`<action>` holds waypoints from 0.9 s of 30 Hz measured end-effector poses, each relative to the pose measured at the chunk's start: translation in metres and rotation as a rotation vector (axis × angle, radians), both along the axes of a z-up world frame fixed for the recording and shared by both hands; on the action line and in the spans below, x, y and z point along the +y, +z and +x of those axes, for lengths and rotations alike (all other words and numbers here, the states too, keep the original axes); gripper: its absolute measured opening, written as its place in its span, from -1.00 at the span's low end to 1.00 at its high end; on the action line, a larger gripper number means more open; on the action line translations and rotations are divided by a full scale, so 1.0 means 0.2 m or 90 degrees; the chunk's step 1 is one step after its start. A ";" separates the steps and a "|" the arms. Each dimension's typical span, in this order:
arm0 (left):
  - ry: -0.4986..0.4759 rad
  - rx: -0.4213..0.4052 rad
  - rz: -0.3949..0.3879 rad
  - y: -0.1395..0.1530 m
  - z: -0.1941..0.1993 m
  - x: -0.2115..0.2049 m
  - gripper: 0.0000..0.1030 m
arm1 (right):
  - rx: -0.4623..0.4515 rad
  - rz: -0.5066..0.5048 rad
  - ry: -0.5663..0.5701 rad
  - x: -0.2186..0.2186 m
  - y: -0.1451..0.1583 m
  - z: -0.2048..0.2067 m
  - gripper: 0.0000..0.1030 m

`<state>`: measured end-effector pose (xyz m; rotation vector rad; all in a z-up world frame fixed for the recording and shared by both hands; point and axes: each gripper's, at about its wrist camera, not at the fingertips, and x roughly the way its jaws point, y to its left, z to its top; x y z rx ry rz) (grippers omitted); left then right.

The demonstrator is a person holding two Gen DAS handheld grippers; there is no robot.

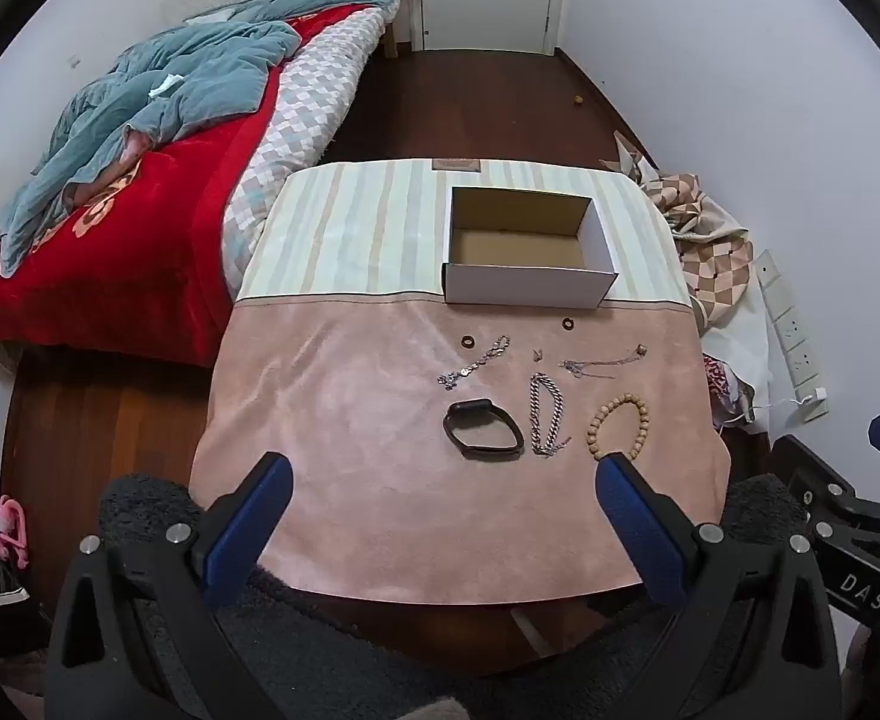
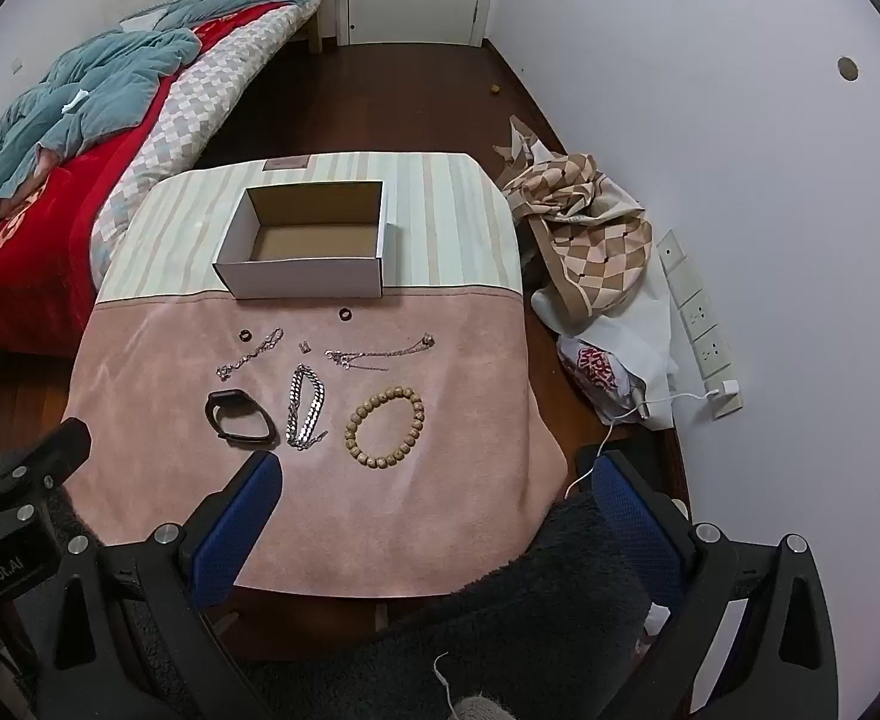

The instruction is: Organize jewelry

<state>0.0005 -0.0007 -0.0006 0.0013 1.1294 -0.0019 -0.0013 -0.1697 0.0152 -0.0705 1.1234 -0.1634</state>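
An open white cardboard box (image 1: 526,288) (image 2: 305,279) stands empty at the back of a cloth-covered table (image 1: 380,510) (image 2: 440,516). In front of it lie a wooden bead bracelet (image 1: 618,426) (image 2: 384,426), a black band (image 1: 483,435) (image 2: 240,416), a thick silver chain (image 1: 546,414) (image 2: 305,405), two thin chains (image 1: 474,363) (image 2: 380,354), two dark rings (image 1: 568,322) (image 2: 344,314) and a small earring (image 2: 305,347). My left gripper (image 1: 442,477) and right gripper (image 2: 434,480) both hover open above the table's near edge, holding nothing.
A bed (image 1: 140,180) with a red blanket and teal quilt lies to the left. Checked fabric and bags (image 2: 589,252) are piled on the floor to the right, beside a wall power strip (image 2: 700,324) with a white cable. Dark fuzzy fabric (image 2: 529,600) sits below the grippers.
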 end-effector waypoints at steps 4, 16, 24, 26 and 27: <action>-0.002 0.004 -0.002 -0.01 0.02 -0.02 1.00 | 0.006 0.001 -0.001 0.00 -0.01 0.00 1.00; -0.014 -0.007 -0.016 0.02 -0.02 -0.01 1.00 | -0.001 -0.004 0.000 -0.01 0.01 -0.02 1.00; -0.014 -0.004 -0.017 0.03 -0.01 -0.01 1.00 | 0.003 -0.013 -0.003 -0.02 0.03 0.00 1.00; -0.015 -0.003 -0.018 0.02 -0.02 -0.01 1.00 | 0.002 -0.015 -0.003 -0.02 0.03 0.00 1.00; -0.015 -0.005 -0.017 0.02 -0.02 -0.01 1.00 | 0.002 -0.013 -0.005 -0.02 0.03 0.00 1.00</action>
